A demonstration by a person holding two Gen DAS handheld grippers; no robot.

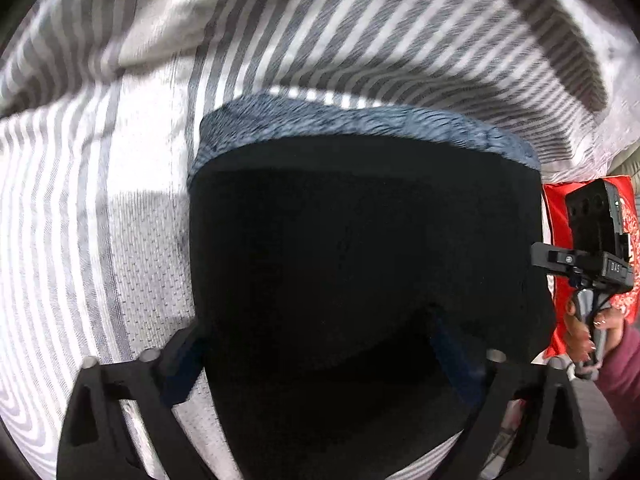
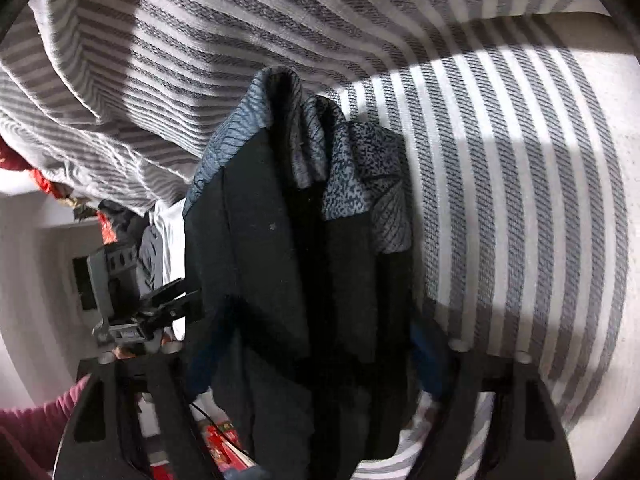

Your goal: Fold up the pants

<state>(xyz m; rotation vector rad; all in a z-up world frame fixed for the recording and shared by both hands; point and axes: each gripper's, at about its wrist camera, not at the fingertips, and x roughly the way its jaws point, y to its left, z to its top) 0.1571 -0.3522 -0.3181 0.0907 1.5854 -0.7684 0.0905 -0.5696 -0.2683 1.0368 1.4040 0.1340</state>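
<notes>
Left gripper (image 1: 316, 344) clamped onto the dark pants (image 1: 360, 260), cloth draped between the fingers, heathered blue band up top, over the striped bedsheet (image 1: 100, 200). Right gripper (image 2: 308, 364) likewise pinching bunched pants (image 2: 280, 240), hanging above striped sheet (image 2: 520, 200).

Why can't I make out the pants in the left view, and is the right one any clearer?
Left wrist view: the pants fill the centre as near-black shadow, only the blue-grey waistband lit and motion-blurred; the striped bedding bows from fisheye. Right wrist view: sharper, folds and speckled fabric readable on the pants, with a hard sunlit patch on the bedding.
</notes>
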